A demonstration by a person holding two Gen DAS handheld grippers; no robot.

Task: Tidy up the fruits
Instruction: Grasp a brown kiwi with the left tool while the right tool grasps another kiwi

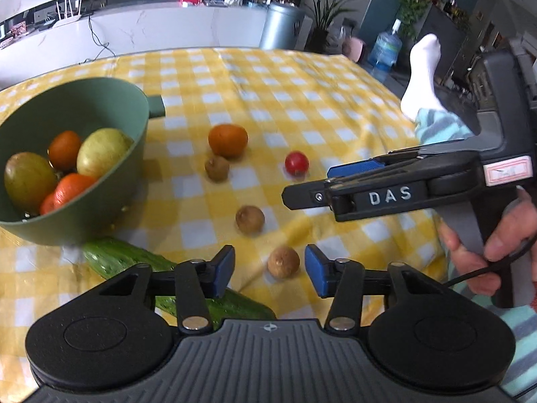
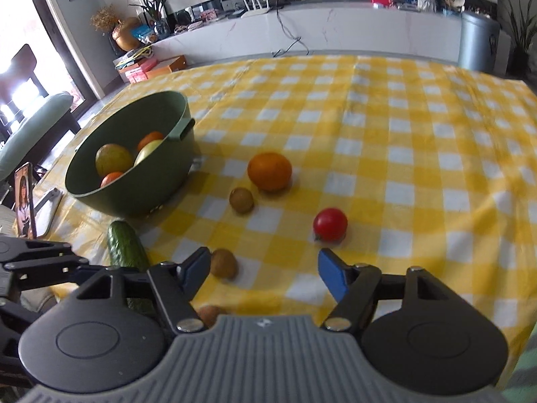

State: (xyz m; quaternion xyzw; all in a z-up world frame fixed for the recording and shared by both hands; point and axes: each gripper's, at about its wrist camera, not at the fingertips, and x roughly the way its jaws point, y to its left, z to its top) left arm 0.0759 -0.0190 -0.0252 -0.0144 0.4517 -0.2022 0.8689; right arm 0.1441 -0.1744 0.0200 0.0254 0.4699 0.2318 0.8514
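Observation:
A green bowl point(image 1: 100, 181) point(image 2: 161, 181) at the left holds oranges and two yellow-green fruits point(image 1: 100, 151). On the yellow checked cloth lie an orange point(image 1: 227, 140) point(image 2: 269, 171), a red tomato point(image 1: 296, 163) point(image 2: 330, 224), three small brown fruits point(image 1: 216, 168) point(image 1: 249, 219) point(image 1: 283, 262) and a cucumber point(image 1: 134, 262) point(image 2: 127, 248). My left gripper point(image 1: 268, 268) is open, with the nearest brown fruit between its fingertips. My right gripper point(image 2: 261, 268) is open and empty above the cloth; a brown fruit point(image 2: 224, 263) lies by its left finger. It also shows in the left wrist view point(image 1: 302, 194).
A phone point(image 2: 25, 201) stands on a holder at the table's left edge. The table's near edge runs below both grippers. A counter, a grey bin point(image 2: 478, 42) and plants stand behind the table. A person's socked foot point(image 1: 421, 74) is at the right.

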